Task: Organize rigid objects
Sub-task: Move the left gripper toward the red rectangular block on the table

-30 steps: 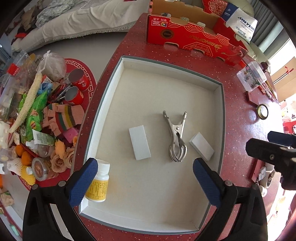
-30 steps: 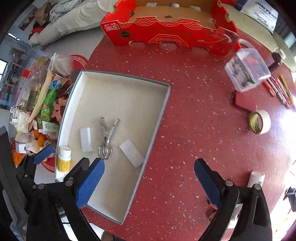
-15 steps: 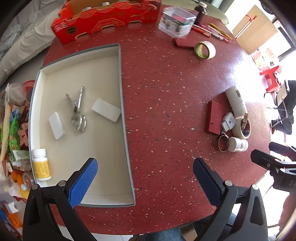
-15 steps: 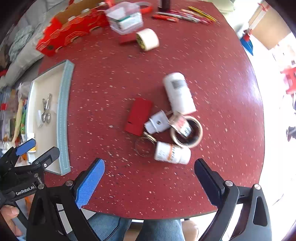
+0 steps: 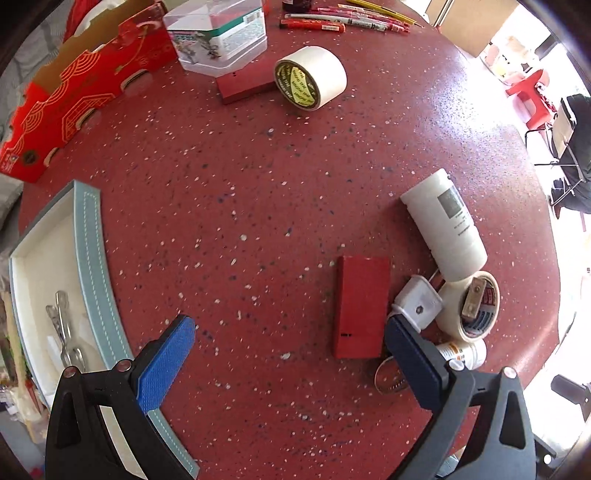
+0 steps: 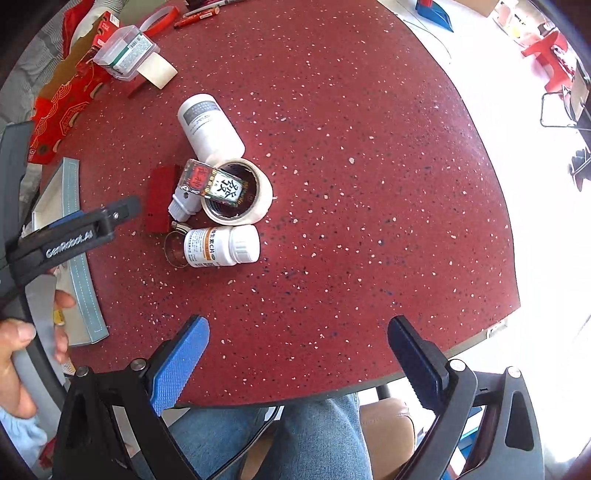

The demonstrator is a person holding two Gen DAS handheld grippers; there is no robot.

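Note:
A pile of rigid objects lies on the red speckled table: a red block (image 5: 361,306), a white plug (image 5: 417,302), a big white bottle (image 5: 443,229), a tape roll (image 5: 469,306) with a small labelled box (image 6: 210,182) stuck in it, a pill bottle (image 6: 221,245) and a metal ring (image 6: 173,247). My left gripper (image 5: 290,332) is open, low over the table, with the red block between its fingers. My right gripper (image 6: 299,332) hangs open near the table's front edge, apart from the pile. The grey-rimmed tray (image 5: 92,266) at left holds a metal clamp (image 5: 66,328).
Farther back lie a yellow-labelled tape roll (image 5: 310,77), another red block (image 5: 243,85), a clear plastic box (image 5: 218,33), a red carton (image 5: 85,85) and pens (image 5: 347,22). A person's hand (image 6: 22,339) and jeans (image 6: 314,435) show below the table edge.
Both grippers have swung right, away from the tray. The left one has come down close to the pile around the red block. Both stay open.

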